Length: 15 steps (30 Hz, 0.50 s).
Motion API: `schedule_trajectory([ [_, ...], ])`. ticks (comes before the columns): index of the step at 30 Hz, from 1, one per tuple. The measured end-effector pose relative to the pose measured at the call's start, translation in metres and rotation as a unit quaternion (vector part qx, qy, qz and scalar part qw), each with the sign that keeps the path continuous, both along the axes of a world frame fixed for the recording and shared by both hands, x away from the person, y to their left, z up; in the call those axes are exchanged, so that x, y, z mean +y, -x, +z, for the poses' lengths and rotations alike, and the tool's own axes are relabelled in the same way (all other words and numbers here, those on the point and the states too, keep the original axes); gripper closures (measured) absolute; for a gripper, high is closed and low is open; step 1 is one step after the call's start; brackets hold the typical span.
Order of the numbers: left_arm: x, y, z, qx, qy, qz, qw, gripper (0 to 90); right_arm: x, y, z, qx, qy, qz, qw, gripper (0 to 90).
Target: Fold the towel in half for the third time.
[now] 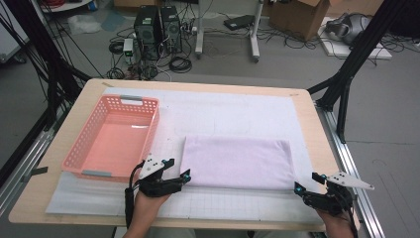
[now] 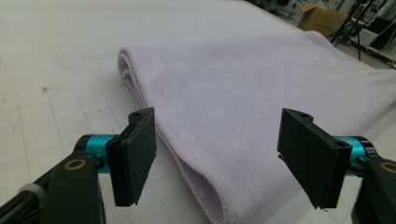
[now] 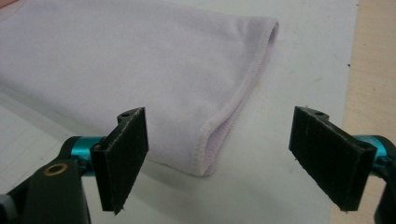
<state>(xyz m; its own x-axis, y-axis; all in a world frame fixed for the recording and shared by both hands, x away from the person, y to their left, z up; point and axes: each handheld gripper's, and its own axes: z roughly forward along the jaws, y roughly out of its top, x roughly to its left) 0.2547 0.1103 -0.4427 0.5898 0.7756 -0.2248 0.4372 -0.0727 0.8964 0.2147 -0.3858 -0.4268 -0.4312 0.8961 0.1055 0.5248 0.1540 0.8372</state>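
A folded lilac towel [image 1: 236, 161] lies flat on the white mat in the middle of the table. My left gripper [image 1: 179, 167] rests at the towel's near left corner, jaws apart. In the left gripper view, the towel [image 2: 243, 79] runs between the two black pads of the left gripper [image 2: 219, 140], which stand clear of the cloth. My right gripper [image 1: 308, 182] sits at the near right corner. In the right gripper view, the hemmed corner of the towel [image 3: 140, 60] lies between the wide-spread jaws of the right gripper [image 3: 224, 149], untouched.
An empty pink plastic basket [image 1: 114, 136] stands on the left of the white mat [image 1: 237, 111]. The wooden table edge [image 1: 317, 144] runs close to the right of the towel. Black frame legs, computers and cables lie beyond the table.
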Motion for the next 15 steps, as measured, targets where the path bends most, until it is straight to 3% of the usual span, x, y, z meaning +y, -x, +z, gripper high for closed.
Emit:
schedule_trajectory([
  [8,-0.002,-0.008,-0.006,0.036,0.001,-0.004,0.9993,31.5,0.011,-0.006,0.003,-0.004,0.000,0.023,0.9997,18.3],
  [15,-0.009,-0.011,-0.009,0.063,-0.011,-0.014,0.9979,36.0,0.022,-0.011,0.006,-0.006,-0.002,0.044,0.9990,18.4],
])
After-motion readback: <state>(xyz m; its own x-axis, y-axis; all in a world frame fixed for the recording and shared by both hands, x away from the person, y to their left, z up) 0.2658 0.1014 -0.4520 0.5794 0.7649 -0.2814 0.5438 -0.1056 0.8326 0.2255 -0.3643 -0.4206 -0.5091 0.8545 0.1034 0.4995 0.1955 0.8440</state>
